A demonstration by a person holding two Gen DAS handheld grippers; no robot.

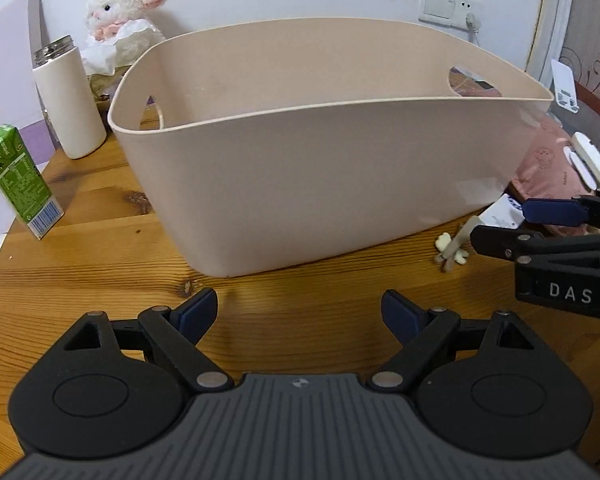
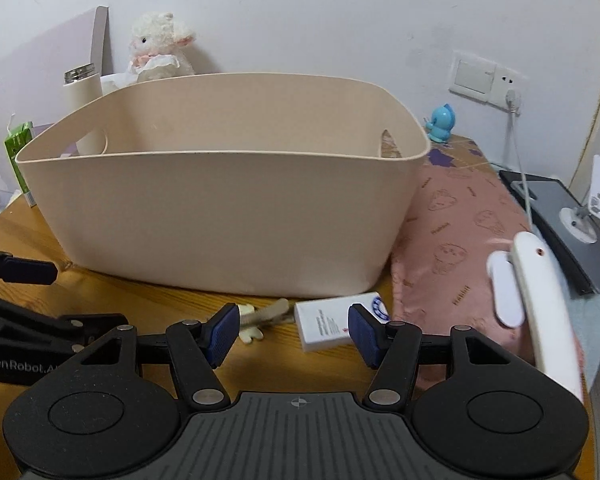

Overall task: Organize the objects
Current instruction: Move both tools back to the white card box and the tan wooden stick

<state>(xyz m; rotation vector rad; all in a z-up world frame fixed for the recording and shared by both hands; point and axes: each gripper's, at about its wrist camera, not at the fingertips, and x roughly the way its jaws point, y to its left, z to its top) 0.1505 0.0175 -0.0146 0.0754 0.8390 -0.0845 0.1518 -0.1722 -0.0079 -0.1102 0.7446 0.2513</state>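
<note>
A beige plastic bin [image 1: 320,168] with handle holes stands on the wooden table [image 1: 100,280]; it also fills the right wrist view [image 2: 228,220]. My left gripper [image 1: 300,316] is open and empty in front of the bin. My right gripper [image 2: 292,336] is open and empty, just before a white box [image 2: 328,326] and a small beige hair clip [image 2: 260,318]. The clip [image 1: 454,246] and my right gripper [image 1: 500,224] show at the right of the left wrist view.
A green drink carton [image 1: 18,182], a white thermos [image 1: 70,102] and a plush lamb [image 1: 120,16] stand left and behind the bin. A pink cloth [image 2: 456,240], white headband [image 2: 540,300], grey tablet [image 2: 560,224] and blue toy [image 2: 442,122] lie right.
</note>
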